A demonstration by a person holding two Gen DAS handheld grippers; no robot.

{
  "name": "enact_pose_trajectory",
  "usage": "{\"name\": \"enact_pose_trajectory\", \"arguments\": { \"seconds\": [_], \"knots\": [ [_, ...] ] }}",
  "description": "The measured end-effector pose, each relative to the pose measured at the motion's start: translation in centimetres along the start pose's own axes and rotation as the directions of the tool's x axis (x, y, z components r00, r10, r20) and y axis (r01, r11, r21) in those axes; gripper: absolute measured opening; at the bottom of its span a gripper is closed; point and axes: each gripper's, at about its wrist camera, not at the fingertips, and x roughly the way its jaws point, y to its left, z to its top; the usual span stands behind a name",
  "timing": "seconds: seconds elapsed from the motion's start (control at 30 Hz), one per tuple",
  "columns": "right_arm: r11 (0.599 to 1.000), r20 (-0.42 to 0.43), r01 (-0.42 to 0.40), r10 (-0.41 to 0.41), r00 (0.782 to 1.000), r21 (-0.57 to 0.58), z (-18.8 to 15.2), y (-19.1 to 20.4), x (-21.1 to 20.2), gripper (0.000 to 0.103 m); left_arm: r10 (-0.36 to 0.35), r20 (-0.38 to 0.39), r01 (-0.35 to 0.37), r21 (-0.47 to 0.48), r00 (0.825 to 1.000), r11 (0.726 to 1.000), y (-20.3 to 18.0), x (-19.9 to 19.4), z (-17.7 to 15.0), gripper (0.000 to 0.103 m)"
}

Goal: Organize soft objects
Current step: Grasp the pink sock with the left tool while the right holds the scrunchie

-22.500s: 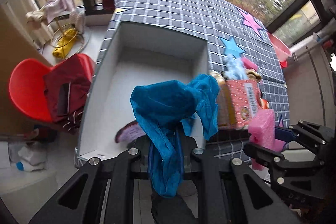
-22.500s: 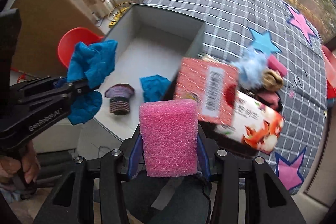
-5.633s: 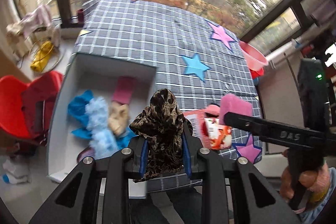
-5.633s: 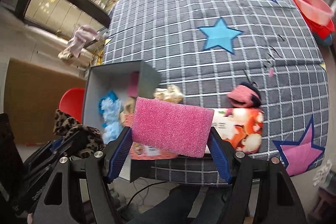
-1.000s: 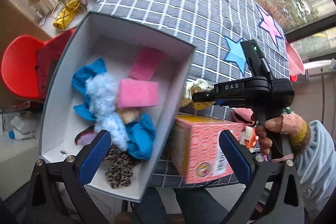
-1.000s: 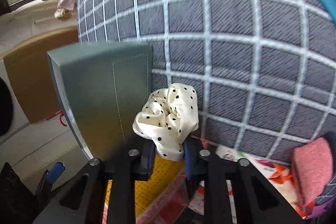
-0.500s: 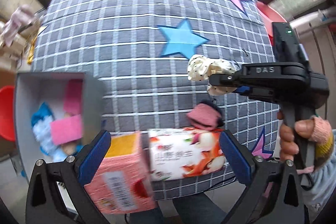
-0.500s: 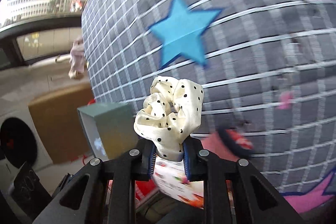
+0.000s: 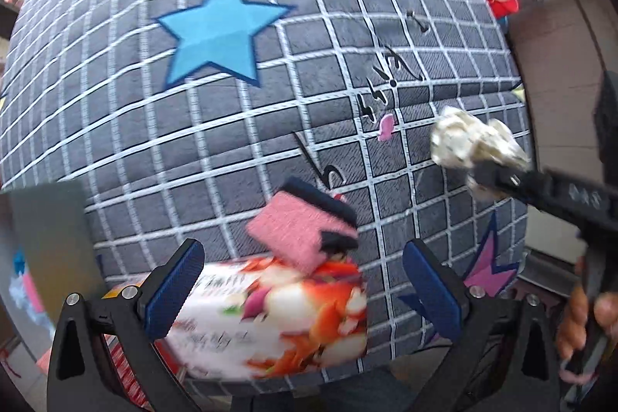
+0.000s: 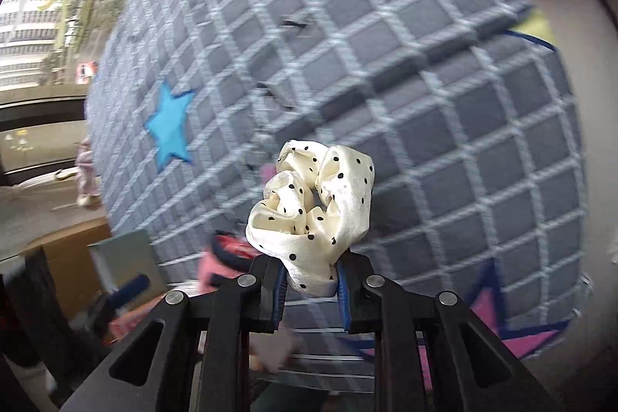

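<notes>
Grey box (image 9: 46, 242) is sliding off to the far left edge versus a second ago. Left gripper (image 9: 305, 280) is hanging spread and empty, now closing on the pink pad (image 9: 305, 230) atop the carton (image 9: 270, 315). Right gripper (image 10: 311, 290) is pinching the dotted scrunchie (image 10: 313, 207), lifted off the table, so it is still awaiting boxing.

— What carries everything?

— I see a counter (image 9: 127, 103) under a grey grid cloth with blue and pink stars.

— And on it?

— At six o'clock a printed carton (image 9: 278, 319), blurred, with a pink pad (image 9: 297, 232) atop; at nine o'clock a grey-green box (image 9: 50, 234).
</notes>
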Motion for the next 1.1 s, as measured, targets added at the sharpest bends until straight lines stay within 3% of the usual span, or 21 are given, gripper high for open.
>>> {"name": "enact_pose_trajectory", "arguments": {
  "seconds": [0.13,0.2,0.33,0.47,0.53,0.6,0.67,0.7,0.73,0.8,0.87,0.93,0.97,1.0,1.1],
  "knots": [
    [0.999,-0.01,0.006,-0.006,1.0,0.038,-0.5,-2.2,0.4,0.029,0.028,-0.069,-0.029,-0.01,0.997,1.0,-0.5,2.8,1.2,0.103],
    [0.999,-0.01,0.003,-0.003,1.0,0.048,-0.6,-2.7,0.4,0.057,0.032,-0.125,-0.035,-0.022,0.992,0.999,-0.3,4.1,1.7,0.103],
    [0.998,-0.001,-0.013,0.013,1.0,0.062,-0.9,-2.9,0.6,0.059,0.056,-0.26,-0.057,0.004,0.964,0.998,-0.2,6.6,2.0,0.103],
    [0.997,0.001,-0.032,0.032,0.999,0.075,-1.0,-3.4,0.2,0.059,0.119,-0.323,-0.105,0.062,0.939,0.993,-0.4,8.3,2.0,0.101],
    [0.997,0.005,-0.031,0.031,1.0,0.071,-1.1,-3.6,-0.1,0.059,0.107,-0.338,-0.095,0.054,0.935,0.994,-0.4,8.9,2.3,0.092],
    [0.998,0.014,-0.026,0.025,1.0,0.064,-1.2,-3.7,-0.5,0.059,0.099,-0.326,-0.09,0.045,0.94,0.995,-0.2,8.7,2.4,0.085],
    [0.998,0.031,-0.024,0.022,0.999,0.064,-1.3,-3.7,-0.8,0.059,0.098,-0.27,-0.087,0.051,0.958,0.995,-0.1,7.6,2.8,0.072],
    [0.998,0.04,-0.021,0.019,0.999,0.065,-1.3,-3.7,-1.0,0.059,0.093,-0.23,-0.085,0.045,0.969,0.995,0.2,6.8,3.0,0.053],
    [0.998,0.048,-0.017,0.014,0.999,0.063,-1.4,-3.7,-1.1,0.059,0.089,-0.177,-0.087,0.02,0.98,0.996,0.4,5.8,3.5,0.043],
    [0.998,0.066,-0.001,-0.003,0.998,0.057,-1.3,-3.5,-1.4,0.059,0.134,-0.062,-0.136,-0.044,0.989,0.99,1.5,3.8,4.1,0.043],
    [0.999,0.082,0.013,-0.017,0.996,0.05,-1.2,-3.3,-1.7,0.059,0.157,0.022,-0.154,-0.094,0.987,0.984,2.9,2.0,4.6,0.044],
    [0.998,0.096,0.04,-0.043,0.994,0.039,-1.2,-3.0,-2.0,0.079,0.14,0.051,-0.133,-0.121,0.989,0.984,3.8,1.0,5.0,0.064],
    [0.998,0.103,0.052,-0.055,0.993,0.034,-1.3,-3.0,-2.1,0.091,0.138,0.059,-0.13,-0.123,0.989,0.984,4.0,0.7,5.1,0.07],
    [0.998,0.11,0.058,-0.061,0.992,0.03,-1.4,-2.9,-2.1,0.091,0.139,0.069,-0.13,-0.123,0.988,0.984,4.1,0.6,5.0,0.076],
    [0.995,0.112,0.097,-0.097,0.989,0.006,-1.6,-2.3,-1.9,0.091,0.127,0.076,-0.115,-0.14,0.989,0.983,5.0,-0.2,5.1,0.078]
  ]
}}
